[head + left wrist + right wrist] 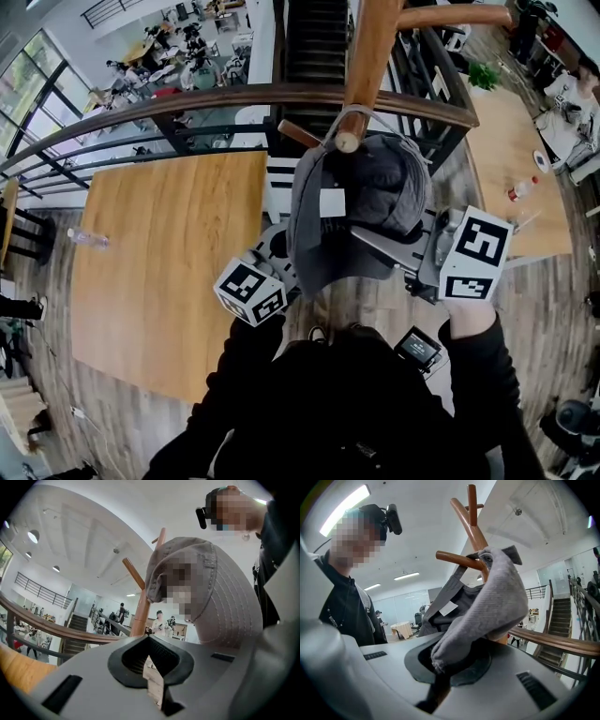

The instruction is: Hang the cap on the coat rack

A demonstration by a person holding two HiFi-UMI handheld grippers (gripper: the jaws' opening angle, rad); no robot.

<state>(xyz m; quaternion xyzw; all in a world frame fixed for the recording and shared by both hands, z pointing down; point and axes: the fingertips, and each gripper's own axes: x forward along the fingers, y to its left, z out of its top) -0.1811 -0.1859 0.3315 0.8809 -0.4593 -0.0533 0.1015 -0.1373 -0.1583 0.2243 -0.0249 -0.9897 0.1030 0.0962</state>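
Observation:
A grey cap (361, 202) hangs over a wooden peg (339, 141) of the coat rack (370, 56), its brim drooping toward me. My right gripper (375, 246) reaches in from the right and is shut on the cap's cloth. In the right gripper view a fold of the cap (497, 597) runs down into the closed right gripper (440, 667), with the rack's pegs (461, 558) behind. My left gripper (281, 248) sits just below the brim at the left. In its own view the left gripper (154, 667) is shut on nothing, with the cap (225, 602) above it to the right.
A curved wooden handrail (225, 98) runs behind the rack, with stairs beyond it. A big wooden table (159, 262) with a bottle (87, 238) lies at the left. Another table (511, 159) with a bottle (522, 189) is at the right.

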